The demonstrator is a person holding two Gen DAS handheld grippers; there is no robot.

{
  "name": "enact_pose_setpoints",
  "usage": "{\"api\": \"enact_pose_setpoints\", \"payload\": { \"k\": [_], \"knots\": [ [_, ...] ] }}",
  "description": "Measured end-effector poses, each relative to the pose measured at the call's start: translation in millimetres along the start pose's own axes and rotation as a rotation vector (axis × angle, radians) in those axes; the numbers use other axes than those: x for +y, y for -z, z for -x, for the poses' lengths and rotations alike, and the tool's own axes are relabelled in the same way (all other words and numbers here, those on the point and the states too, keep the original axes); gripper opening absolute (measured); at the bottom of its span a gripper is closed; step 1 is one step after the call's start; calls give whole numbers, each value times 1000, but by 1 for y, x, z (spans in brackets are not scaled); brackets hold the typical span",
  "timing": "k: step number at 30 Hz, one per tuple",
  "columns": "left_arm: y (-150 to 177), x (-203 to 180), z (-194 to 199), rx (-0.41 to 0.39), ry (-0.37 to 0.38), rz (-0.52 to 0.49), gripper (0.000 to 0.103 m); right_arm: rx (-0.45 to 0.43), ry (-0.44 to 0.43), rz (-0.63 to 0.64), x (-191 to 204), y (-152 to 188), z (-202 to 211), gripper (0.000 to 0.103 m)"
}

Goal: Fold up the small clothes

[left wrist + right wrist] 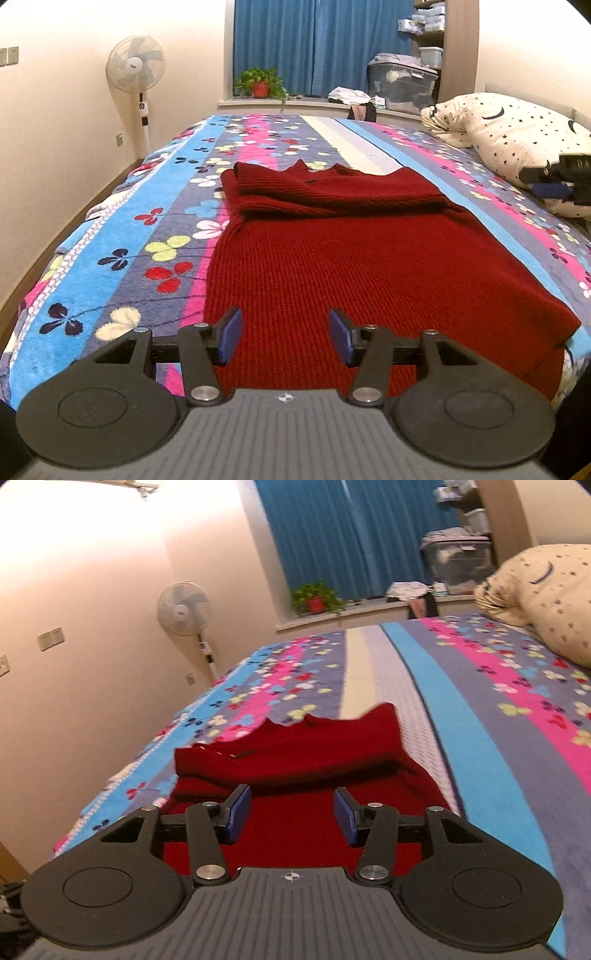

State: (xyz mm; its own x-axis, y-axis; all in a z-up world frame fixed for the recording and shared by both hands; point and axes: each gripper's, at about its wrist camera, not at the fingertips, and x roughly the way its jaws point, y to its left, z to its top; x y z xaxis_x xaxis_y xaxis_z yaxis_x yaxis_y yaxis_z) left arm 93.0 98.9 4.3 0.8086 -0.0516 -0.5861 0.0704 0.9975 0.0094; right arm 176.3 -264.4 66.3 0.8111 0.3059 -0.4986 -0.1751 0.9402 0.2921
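A dark red knitted sweater [332, 258] lies flat on the bed, its sleeves folded across the chest near the collar. My left gripper [286, 338] is open and empty, low over the sweater's near hem. My right gripper [291, 818] is open and empty above the sweater [295, 753], which shows with the folded sleeves just beyond the blue pads [238, 812]. The right gripper also shows in the left wrist view [565, 177] at the far right, beside the pillow.
The bed has a striped flowered blanket [147, 229]. A star-print pillow [517, 136] lies at the right. A standing fan [135, 70] is by the left wall. A potted plant [260, 85] and a storage box [402, 83] sit on the window ledge.
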Motion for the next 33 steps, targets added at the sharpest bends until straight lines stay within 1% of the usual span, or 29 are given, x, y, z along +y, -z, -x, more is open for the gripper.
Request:
{"api": "enact_pose_setpoints", "payload": {
  "k": [3, 5, 8, 13, 17, 21, 23, 27, 33],
  "knots": [
    [1, -3, 3, 1, 7, -11, 57, 10, 46, -1, -11, 12, 8, 52],
    [1, -5, 5, 3, 10, -13, 57, 15, 56, -8, -18, 16, 14, 52],
    [1, -5, 6, 7, 13, -2, 57, 6, 101, 3, -27, 22, 25, 52],
    [2, -9, 5, 25, 8, -6, 57, 14, 121, -26, -39, 30, 40, 52],
    [3, -9, 4, 44, 5, -13, 57, 20, 138, -11, -42, 36, 48, 52],
    [4, -3, -1, 67, 4, 7, 57, 71, 161, 10, -45, 42, 43, 52],
    [3, 3, -6, 79, -7, 28, 57, 105, 183, 24, -46, 46, 36, 52],
    [4, 23, -16, 111, -38, 101, 57, 176, 210, 20, -51, 52, 24, 52],
    [8, 57, -30, 202, -81, 264, 57, 277, 251, -10, -61, 63, 9, 52]
  ]
}}
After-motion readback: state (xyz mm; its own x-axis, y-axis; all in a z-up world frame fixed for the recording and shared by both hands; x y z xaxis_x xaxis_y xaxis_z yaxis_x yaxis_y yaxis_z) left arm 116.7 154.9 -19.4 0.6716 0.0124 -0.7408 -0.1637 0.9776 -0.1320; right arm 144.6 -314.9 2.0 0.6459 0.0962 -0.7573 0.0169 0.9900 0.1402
